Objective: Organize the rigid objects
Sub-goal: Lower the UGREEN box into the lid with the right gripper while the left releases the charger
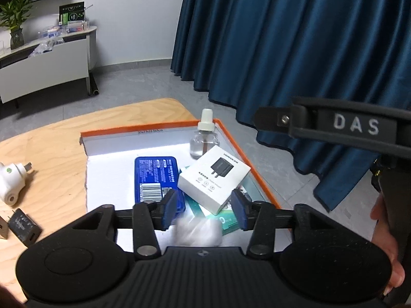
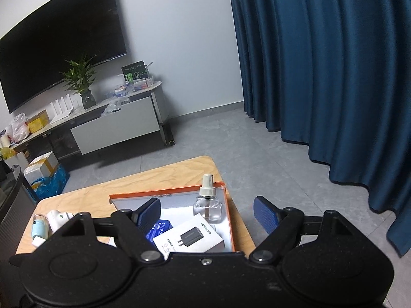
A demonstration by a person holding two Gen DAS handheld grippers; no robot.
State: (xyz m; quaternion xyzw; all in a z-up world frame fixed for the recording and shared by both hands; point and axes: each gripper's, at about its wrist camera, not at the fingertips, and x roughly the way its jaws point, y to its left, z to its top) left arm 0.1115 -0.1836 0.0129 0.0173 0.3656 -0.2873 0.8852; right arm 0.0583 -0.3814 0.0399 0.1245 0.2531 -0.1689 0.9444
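UGREEN lettering is seen on the white charger box [image 1: 214, 177] lying inside the orange-rimmed tray [image 1: 246, 154]. Left tongs [image 1: 204, 211] are parted above a blurred white object [image 1: 199, 233], which is not pressed; right tongs [image 2: 206, 214] are spread wide, empty.

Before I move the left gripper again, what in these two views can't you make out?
- Left wrist view: white blurred object between the left gripper fingers; unidentifiable.
- Left wrist view: teal box, mostly covered by the white charger box.
- Right wrist view: items at the table's left edge, hidden by the right gripper body.
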